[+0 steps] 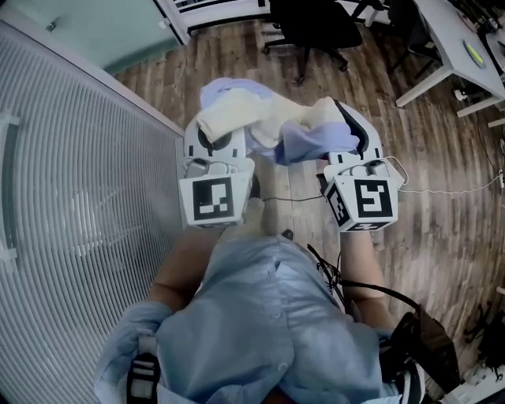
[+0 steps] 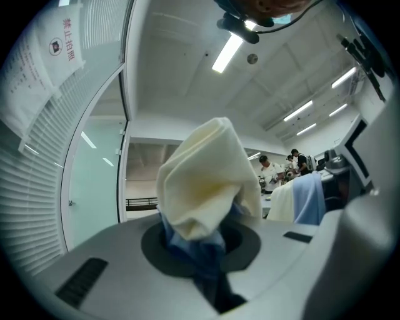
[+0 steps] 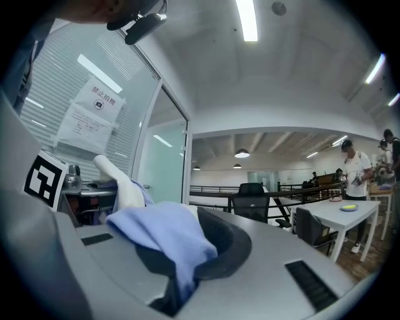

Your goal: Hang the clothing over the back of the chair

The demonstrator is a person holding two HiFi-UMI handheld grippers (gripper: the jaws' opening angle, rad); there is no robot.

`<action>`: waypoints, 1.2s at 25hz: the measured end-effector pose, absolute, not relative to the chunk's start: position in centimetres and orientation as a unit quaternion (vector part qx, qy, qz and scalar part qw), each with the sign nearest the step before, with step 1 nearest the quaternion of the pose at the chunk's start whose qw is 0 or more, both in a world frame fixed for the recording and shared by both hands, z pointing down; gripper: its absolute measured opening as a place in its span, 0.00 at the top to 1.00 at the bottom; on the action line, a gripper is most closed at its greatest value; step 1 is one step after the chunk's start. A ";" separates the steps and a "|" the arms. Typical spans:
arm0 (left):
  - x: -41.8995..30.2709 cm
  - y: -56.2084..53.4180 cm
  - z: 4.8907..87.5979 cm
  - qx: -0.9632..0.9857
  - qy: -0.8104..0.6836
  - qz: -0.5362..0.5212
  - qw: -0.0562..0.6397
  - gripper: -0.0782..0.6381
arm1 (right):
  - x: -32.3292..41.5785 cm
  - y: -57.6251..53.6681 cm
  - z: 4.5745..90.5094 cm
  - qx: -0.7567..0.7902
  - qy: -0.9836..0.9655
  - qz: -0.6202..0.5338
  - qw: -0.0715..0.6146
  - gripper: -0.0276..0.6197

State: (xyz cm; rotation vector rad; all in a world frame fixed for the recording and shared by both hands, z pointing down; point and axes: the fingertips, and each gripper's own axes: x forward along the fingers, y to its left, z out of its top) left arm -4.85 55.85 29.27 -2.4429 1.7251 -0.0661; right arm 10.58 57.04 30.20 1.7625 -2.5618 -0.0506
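Observation:
A cream and light-blue garment (image 1: 272,118) hangs bunched between my two grippers, held up in front of me. My left gripper (image 1: 215,140) is shut on one end; in the left gripper view a cream fold of the garment (image 2: 209,181) rises out of the closed jaws of the left gripper (image 2: 206,256). Over to the right, my right gripper (image 1: 349,136) is shut on the other end, and blue cloth (image 3: 165,234) spills from the right gripper (image 3: 180,278). A black office chair (image 1: 316,24) stands on the wood floor a short way beyond the garment, and the chair (image 3: 253,200) also shows straight ahead in the right gripper view.
A glass wall with blinds (image 1: 71,181) runs close along my left. At the far right stands a white table (image 1: 454,47), with a second dark chair (image 3: 306,228) beside it. Cables trail on the floor (image 1: 442,189). People stand in the distance (image 3: 356,169).

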 end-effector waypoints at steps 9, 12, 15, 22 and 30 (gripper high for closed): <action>-13.8 42.1 27.7 -0.797 0.598 0.006 0.086 0.84 | 1.7 41.9 28.7 0.542 -0.839 -0.037 0.014 0.93; -15.8 38.3 27.1 -0.793 0.603 0.007 0.089 0.84 | 0.3 37.8 27.5 0.543 -0.839 -0.044 0.013 0.93; -17.2 35.2 26.7 -0.789 0.608 0.015 0.087 0.84 | -0.7 34.6 27.2 0.538 -0.841 -0.047 0.021 0.93; -18.1 28.5 29.1 -0.786 0.613 -0.004 0.084 0.84 | -1.3 27.5 29.0 0.530 -0.846 -0.040 0.038 0.93; -16.7 17.2 29.8 -0.781 0.618 -0.004 0.094 0.84 | 0.1 16.1 30.7 0.528 -0.847 -0.040 0.045 0.93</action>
